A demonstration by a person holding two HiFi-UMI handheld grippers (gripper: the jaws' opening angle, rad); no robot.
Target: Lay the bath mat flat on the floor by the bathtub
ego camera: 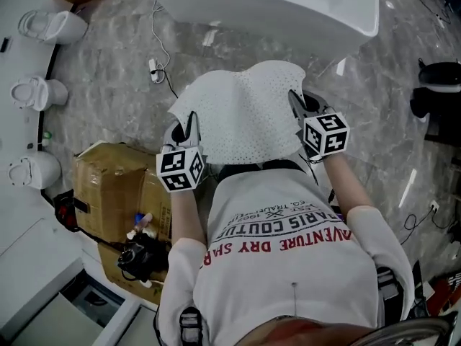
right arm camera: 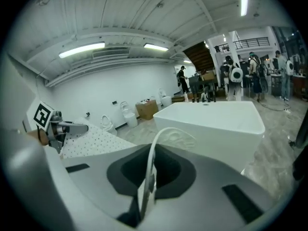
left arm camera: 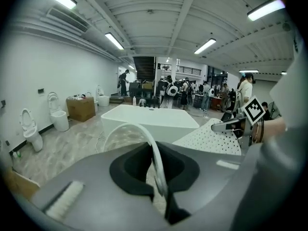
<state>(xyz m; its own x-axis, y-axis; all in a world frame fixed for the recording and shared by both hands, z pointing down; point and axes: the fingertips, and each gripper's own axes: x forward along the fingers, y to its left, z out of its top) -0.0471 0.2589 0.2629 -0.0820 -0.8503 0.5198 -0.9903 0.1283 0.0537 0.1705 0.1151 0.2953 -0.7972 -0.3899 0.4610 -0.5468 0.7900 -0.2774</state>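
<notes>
Jaws tight on bath mat [ego camera: 245, 114]; bathtub [ego camera: 302, 16] ahead, cardboard box [ego camera: 108, 186] alongside.

This is a large indoor hall that looks like a test or showroom space for bathroom fittings, more than a home bathroom. A white free-standing bathtub [ego camera: 288, 6] stands in the open on a floor [ego camera: 115, 71] with a grey marble pattern. Several white toilets [ego camera: 32, 92] stand in a row along a white wall [left arm camera: 57, 76], and a cardboard box [ego camera: 108, 186] stands close to them. The ceiling [left arm camera: 159, 18] is ribbed and looks industrial, with long tube lamps [left arm camera: 114, 41]. Far behind the bathtub, many people [left arm camera: 185, 93] stand in groups near a staircase [right arm camera: 199, 54].
</notes>
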